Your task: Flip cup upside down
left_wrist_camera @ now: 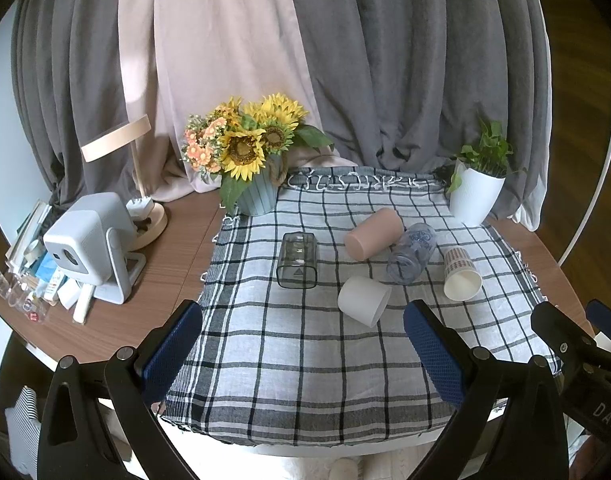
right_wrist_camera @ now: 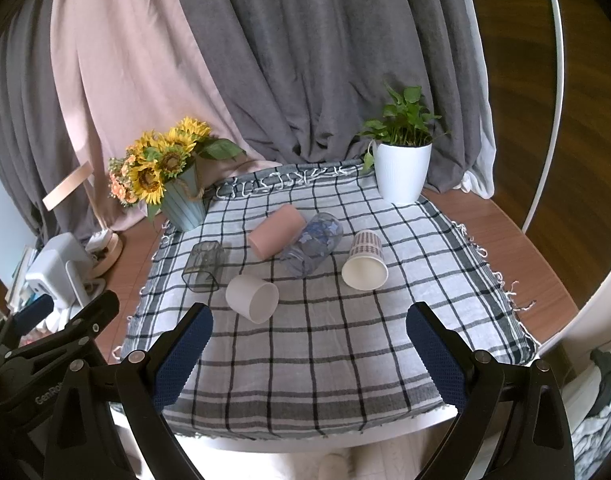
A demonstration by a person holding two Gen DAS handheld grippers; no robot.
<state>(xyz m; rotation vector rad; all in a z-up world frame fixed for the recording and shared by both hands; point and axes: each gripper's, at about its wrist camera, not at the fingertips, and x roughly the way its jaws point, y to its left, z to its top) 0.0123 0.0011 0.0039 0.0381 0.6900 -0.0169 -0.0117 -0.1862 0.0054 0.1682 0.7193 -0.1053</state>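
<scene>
Several cups lie on their sides on a checked cloth (left_wrist_camera: 289, 360) (right_wrist_camera: 325, 344): a smoky square glass (left_wrist_camera: 297, 261) (right_wrist_camera: 203, 266), a white cup (left_wrist_camera: 363, 301) (right_wrist_camera: 252, 297), a pink cup (left_wrist_camera: 373, 239) (right_wrist_camera: 276, 230), a clear patterned glass (left_wrist_camera: 411, 258) (right_wrist_camera: 312, 249) and a paper cup (left_wrist_camera: 461, 274) (right_wrist_camera: 365, 260). My left gripper (left_wrist_camera: 303, 350) is open and empty, held back at the cloth's near edge. My right gripper (right_wrist_camera: 309, 354) is open and empty, also near the front edge. Each gripper shows at the edge of the other's view.
A sunflower pot (left_wrist_camera: 257, 194) (right_wrist_camera: 183, 204) stands at the cloth's back left, a white plant pot (left_wrist_camera: 475, 196) (right_wrist_camera: 401, 176) at the back right. A white projector (left_wrist_camera: 87, 248), a lamp (left_wrist_camera: 145, 216) and clutter sit on the wooden table (left_wrist_camera: 177, 264) to the left. Curtains hang behind.
</scene>
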